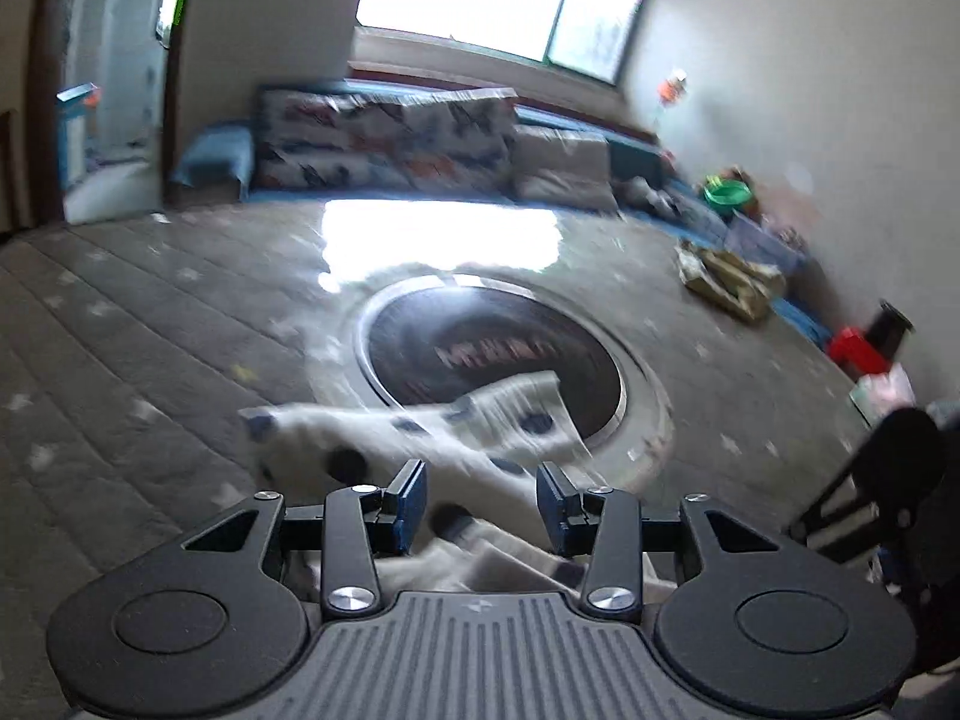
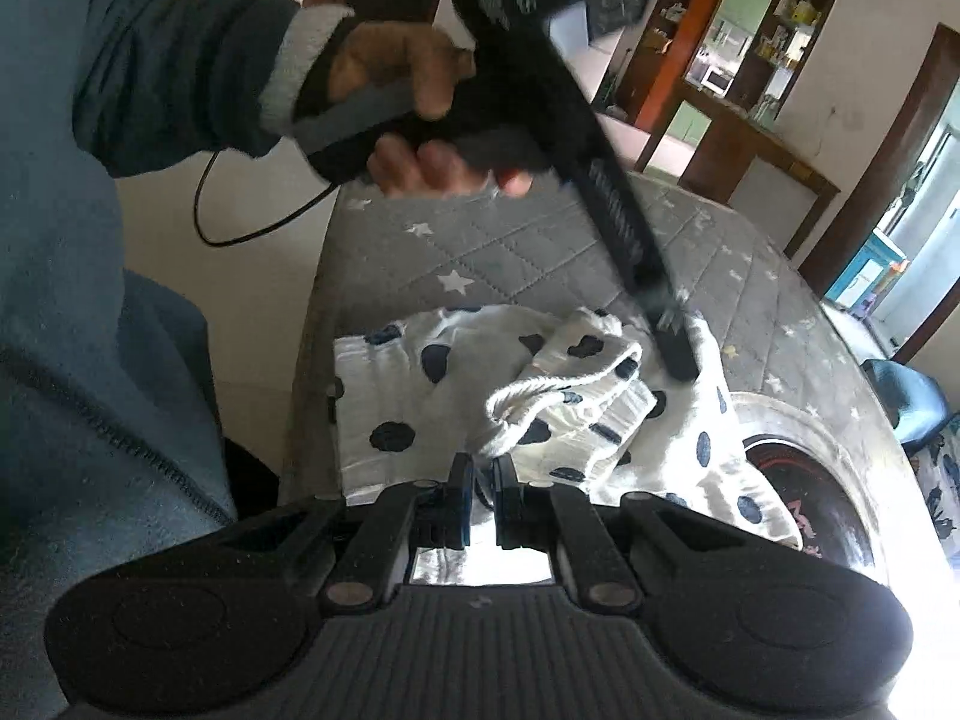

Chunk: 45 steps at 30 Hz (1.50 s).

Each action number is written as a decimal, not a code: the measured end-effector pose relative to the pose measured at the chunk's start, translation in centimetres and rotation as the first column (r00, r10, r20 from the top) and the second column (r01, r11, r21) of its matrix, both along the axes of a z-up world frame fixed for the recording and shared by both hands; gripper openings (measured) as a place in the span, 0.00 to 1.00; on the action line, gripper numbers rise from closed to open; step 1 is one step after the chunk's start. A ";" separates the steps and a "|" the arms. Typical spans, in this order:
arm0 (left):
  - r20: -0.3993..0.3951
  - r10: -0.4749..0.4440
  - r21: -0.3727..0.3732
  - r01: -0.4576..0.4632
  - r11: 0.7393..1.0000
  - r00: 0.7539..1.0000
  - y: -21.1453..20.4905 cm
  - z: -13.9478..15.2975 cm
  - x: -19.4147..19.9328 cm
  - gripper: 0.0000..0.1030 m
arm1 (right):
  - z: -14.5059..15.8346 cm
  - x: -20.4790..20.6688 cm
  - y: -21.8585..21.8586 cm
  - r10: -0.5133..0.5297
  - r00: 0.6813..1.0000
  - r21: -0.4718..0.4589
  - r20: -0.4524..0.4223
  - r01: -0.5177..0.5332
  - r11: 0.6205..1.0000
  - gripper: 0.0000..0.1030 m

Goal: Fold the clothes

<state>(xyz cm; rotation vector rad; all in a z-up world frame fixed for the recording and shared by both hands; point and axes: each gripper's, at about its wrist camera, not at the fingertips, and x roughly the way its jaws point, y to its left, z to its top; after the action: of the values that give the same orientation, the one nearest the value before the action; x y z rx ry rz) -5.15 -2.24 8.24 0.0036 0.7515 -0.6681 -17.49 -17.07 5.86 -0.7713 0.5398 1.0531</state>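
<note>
Left wrist view: the left tool [image 1: 481,501] hangs low over a white garment with dark spots [image 1: 420,444], its two blue-padded fingers [image 1: 408,501] spread apart with cloth showing between them and nothing pinched. The garment lies crumpled on a grey quilted, star-printed worktop [image 1: 150,324], its far edge lapping over the rim of a round dark inset [image 1: 492,354]. Grey surface stretches bare to the left and beyond the inset toward a patterned sofa [image 1: 390,144].

In the right wrist view, the right tool [image 2: 483,501] has its fingers drawn nearly together over a fold of the garment [image 2: 408,384]; I cannot tell whether cloth is caught. The left hand [image 2: 414,114] grips its handle above, that tool's tip [image 2: 678,354] touching the garment's far edge. The near edge lies close to the worktop's border [image 2: 312,360].
</note>
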 end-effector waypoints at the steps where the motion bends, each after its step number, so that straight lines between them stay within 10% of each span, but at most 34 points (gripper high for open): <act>1: -0.013 -0.001 0.005 0.001 1.000 1.000 -0.2 -0.4 0.1 0.42 | -0.1 0.0 0.0 0.002 1.000 -0.004 0.006 -0.002 1.000 0.06; 5: -0.035 -0.035 -0.017 0.035 0.999 0.999 0.0 -1.2 -0.6 0.39 | -0.4 -0.7 -0.2 0.020 0.999 -0.033 0.047 -0.018 0.999 0.06; 10: 0.003 -0.074 -0.013 0.074 0.997 0.997 1.2 -0.9 -3.6 0.11 | -0.9 -1.0 -0.2 0.049 0.995 -0.065 0.086 -0.043 0.997 0.06; 21: 0.015 -0.038 0.035 0.038 0.999 0.999 5.0 -0.8 -8.1 0.13 | -1.2 -2.0 0.4 0.068 0.993 -0.063 0.093 -0.063 0.996 0.27; 25: 0.051 -0.035 0.064 0.031 0.997 0.998 4.8 -0.8 -8.5 0.38 | -2.1 -1.8 1.0 0.069 0.995 -0.080 0.079 -0.062 0.995 0.30; 29: 0.068 -0.055 0.106 0.048 0.993 0.996 4.1 -1.4 -8.5 0.43 | -3.0 -1.6 1.7 0.063 0.994 -0.082 0.085 -0.056 0.995 0.31; 35: 0.049 -0.044 0.117 0.038 0.992 0.998 4.0 -2.2 -8.3 0.13 | -3.1 -1.6 2.2 0.056 0.995 -0.086 0.088 -0.048 0.995 0.16; 45: 0.109 -0.070 0.119 0.057 0.991 0.992 3.5 0.4 -11.4 0.09 | -0.3 -2.8 0.2 0.081 0.987 -0.113 0.139 -0.066 0.991 0.14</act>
<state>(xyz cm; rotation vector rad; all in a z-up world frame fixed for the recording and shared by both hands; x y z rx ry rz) -16.60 1.23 8.65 0.1704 0.6823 -0.6783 -20.33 -16.84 5.60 -0.9606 0.4506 1.0339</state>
